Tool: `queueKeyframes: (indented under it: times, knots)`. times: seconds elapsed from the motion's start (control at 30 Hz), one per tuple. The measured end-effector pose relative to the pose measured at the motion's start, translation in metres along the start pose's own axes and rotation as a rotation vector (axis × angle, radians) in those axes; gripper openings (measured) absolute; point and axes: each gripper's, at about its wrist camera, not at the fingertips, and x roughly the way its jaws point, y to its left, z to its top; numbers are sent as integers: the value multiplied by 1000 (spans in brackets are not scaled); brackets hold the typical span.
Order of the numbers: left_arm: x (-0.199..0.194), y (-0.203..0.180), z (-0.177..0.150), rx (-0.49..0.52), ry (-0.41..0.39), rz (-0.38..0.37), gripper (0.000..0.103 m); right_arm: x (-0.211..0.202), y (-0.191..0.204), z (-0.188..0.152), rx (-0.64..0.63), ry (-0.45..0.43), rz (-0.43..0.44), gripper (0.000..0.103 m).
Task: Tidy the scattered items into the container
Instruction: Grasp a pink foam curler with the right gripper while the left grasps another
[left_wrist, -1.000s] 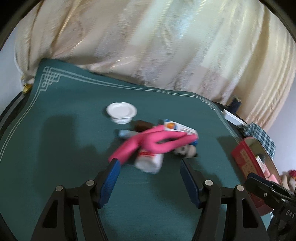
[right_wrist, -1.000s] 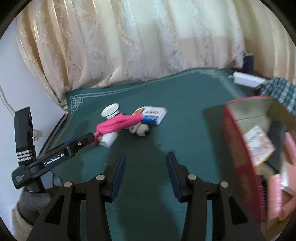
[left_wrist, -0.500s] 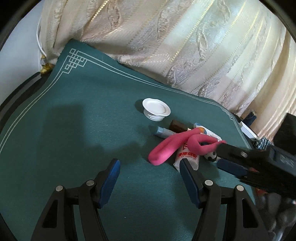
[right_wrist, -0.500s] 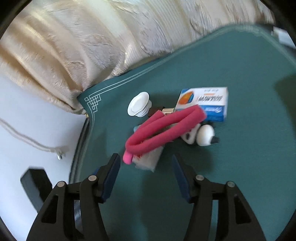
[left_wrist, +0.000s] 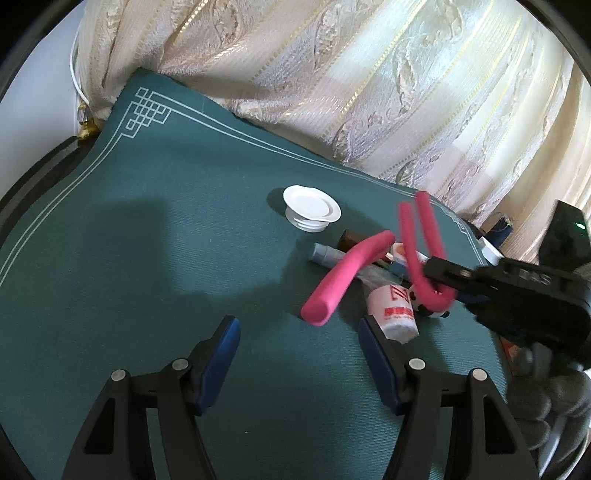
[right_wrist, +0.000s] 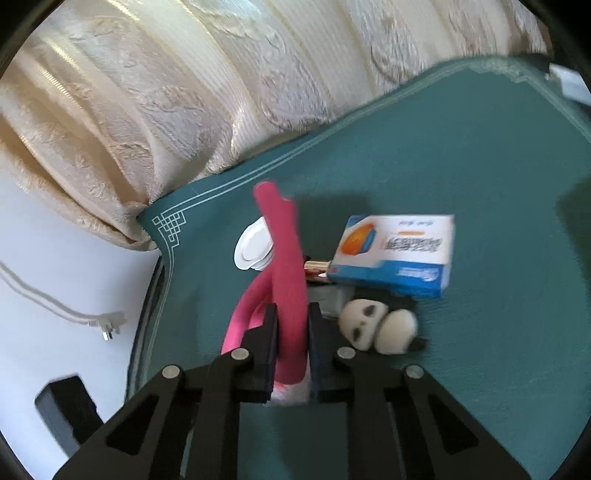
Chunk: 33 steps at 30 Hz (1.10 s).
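Observation:
My right gripper is shut on a bent pink foam roller, whose free ends stick up and away from the pads. From the left wrist view the same pink foam roller curls over a small pile, pinched at its bend by the right gripper. In the pile lie a white tube, a blue-and-white box, a panda toy and a blue pen. A white lid sits just behind. My left gripper hangs open over bare cloth in front of the pile, empty.
Everything rests on a teal tablecloth with a white border pattern. Cream curtains hang close behind the table. A white wall and a cable with plug are off the table's left side. A gloved hand holds the right gripper.
My right gripper came in over the pile and shut on the pink foam roller, whose ends now stick up. The left gripper stayed open and shifted slightly.

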Motion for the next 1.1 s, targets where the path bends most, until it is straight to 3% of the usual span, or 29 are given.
queueKeyframes:
  times: [0.13, 0.3, 0.4, 0.47, 0.57, 0.63, 0.67, 0.9, 0.97, 1.03, 1.1]
  knots:
    - [3, 0, -1, 7, 4, 6, 68, -27, -15, -14, -23, -17, -20, 16]
    - [8, 1, -1, 7, 16, 5, 68, -55, -38, -39, -16, 34, -20, 16]
    - [12, -1, 1, 10, 31, 5, 68, -64, -52, -49, -22, 75, -71, 17]
    - [13, -4, 4, 17, 34, 5, 68, -71, -54, -52, -63, 60, -151, 17]
    - [14, -9, 10, 38, 34, 17, 68, -82, -45, -53, -153, 3, -238, 34]
    - [17, -13, 15, 60, 41, 28, 68, -84, -36, -55, -210, -20, -251, 55]
    - [21, -16, 18, 79, 47, 38, 68, -83, -31, -56, -235, -28, -252, 60]
    - [56, -24, 31, 147, 113, 55, 67, -80, -20, -62, -311, -81, -300, 63]
    - [65, -26, 31, 159, 126, 48, 52, -79, -24, -59, -295, -84, -305, 63]
    - [71, -30, 31, 190, 116, 62, 50, -79, -30, -57, -279, -86, -311, 63]
    - [74, -34, 31, 213, 107, 76, 40, -79, -32, -57, -274, -83, -313, 63]
